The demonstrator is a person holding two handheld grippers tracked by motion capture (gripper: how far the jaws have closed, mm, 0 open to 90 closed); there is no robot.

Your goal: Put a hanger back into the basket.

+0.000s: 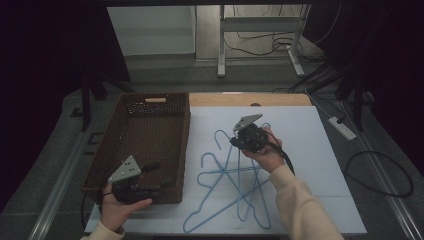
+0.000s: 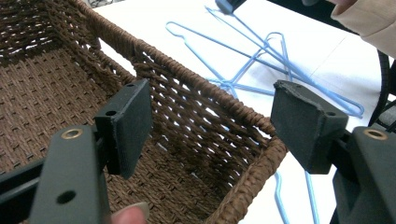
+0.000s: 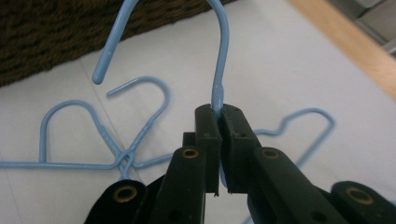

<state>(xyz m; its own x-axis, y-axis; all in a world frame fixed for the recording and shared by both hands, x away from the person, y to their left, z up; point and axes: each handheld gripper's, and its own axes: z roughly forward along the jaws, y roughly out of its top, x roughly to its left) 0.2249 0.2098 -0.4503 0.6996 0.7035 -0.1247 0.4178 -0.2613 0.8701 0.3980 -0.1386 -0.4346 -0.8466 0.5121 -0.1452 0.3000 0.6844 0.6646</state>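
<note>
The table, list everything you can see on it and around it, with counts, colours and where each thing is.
Held hanger: one, light blue, neck pinched in the right claw, hook up.
Other hangers: several, exact count unclear, light blue, tangled on the table's middle.
Basket: one, dark brown wicker, left part of the table.
Table: one, white top with a wooden far edge.
Power strip: one, white, on the floor at right.
Left claw: black, open, over the basket's near corner.
Right claw: black, shut on the held hanger.
</note>
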